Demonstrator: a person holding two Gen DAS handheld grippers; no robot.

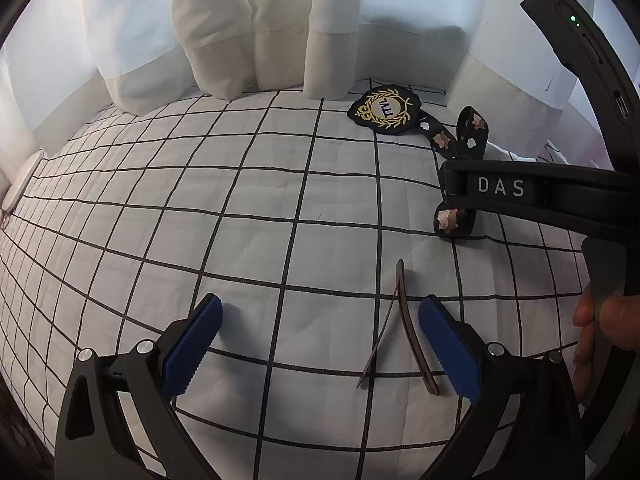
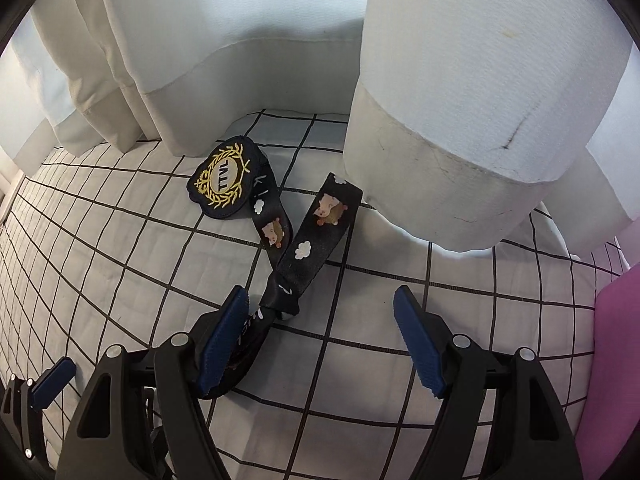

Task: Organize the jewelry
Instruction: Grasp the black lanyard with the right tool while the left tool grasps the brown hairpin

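- While both grippers are held wide open and empty over a checked bed sheet (image 1: pixel 240 208), a brown hair clip (image 1: pixel 400 328) is framed by the left gripper (image 1: pixel 320 344).
- A patterned black strap (image 2: pixel 304 240) is seen lying beside the right gripper (image 2: pixel 320 344), near an embroidered badge (image 2: pixel 226 178).

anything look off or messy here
Yes. The dark printed strap lies folded and crossed over itself, one end by the embroidered badge, its loop under the right hand-held gripper. The brown hair clip sits sprung open between the left hand-held gripper's fingers. Both grippers are open. No damage shows.
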